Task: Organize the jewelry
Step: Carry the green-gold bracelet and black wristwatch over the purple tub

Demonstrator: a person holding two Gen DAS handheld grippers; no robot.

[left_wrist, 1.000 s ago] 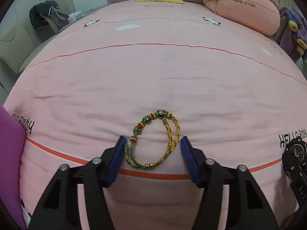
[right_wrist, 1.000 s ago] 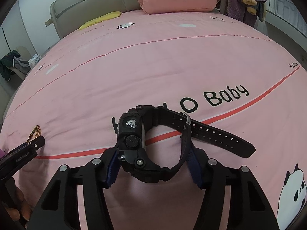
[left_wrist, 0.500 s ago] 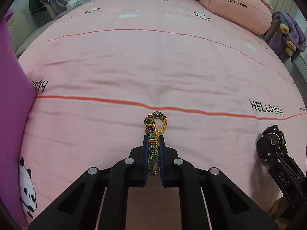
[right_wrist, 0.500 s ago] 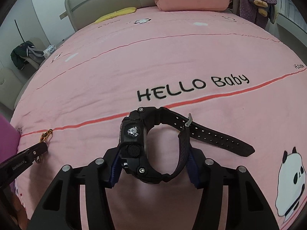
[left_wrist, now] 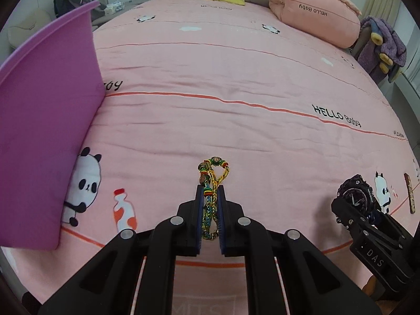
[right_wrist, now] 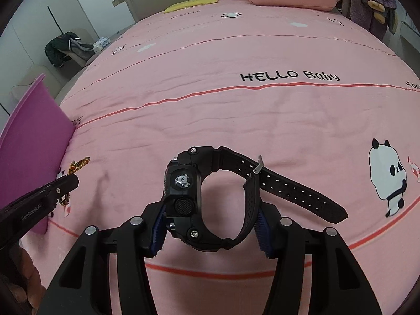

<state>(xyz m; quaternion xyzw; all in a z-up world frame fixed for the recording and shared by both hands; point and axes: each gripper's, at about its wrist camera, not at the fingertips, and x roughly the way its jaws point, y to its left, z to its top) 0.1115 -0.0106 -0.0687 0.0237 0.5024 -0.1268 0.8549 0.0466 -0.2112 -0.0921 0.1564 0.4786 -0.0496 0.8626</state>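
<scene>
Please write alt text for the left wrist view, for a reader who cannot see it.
The left gripper is shut on a braided gold and multicoloured bracelet above a pink bedspread. A purple bin stands at the left; at the right edge the right gripper holds a black watch.

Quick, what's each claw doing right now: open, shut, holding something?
Left claw: shut on the braided bracelet.
Right claw: shut on the black watch, pads pressing its case and strap.
</scene>
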